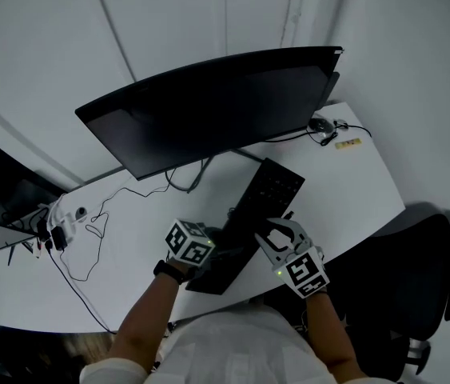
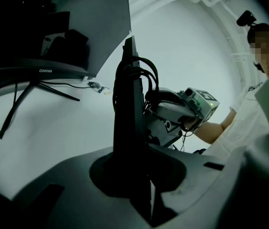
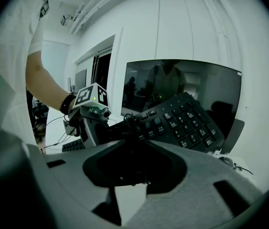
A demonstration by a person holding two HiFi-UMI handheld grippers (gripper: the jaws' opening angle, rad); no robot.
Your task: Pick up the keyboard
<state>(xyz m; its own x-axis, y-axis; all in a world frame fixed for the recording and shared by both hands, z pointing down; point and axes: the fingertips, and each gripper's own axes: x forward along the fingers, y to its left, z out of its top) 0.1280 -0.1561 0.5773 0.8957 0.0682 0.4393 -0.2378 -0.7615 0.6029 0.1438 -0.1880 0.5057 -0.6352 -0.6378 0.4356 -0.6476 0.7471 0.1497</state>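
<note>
Now my left claw (image 1: 218,256) is clamped tight on the near short end of the keyboard (image 1: 263,198), which shows edge-on between its jaws in the left gripper view. My right claw (image 1: 274,230) bites the keyboard's right long edge, its jaws a little wider, with the key face tilted toward its camera. The keyboard runs slantwise over the white desk (image 1: 352,182), its far end near the foot of the curved monitor (image 1: 209,106). To the right the desk is bare up to its curved front edge, and past that edge stands a black chair (image 1: 416,270). To the left, loose cables (image 1: 89,246) trail across the desk, well apart from the keyboard.
</note>
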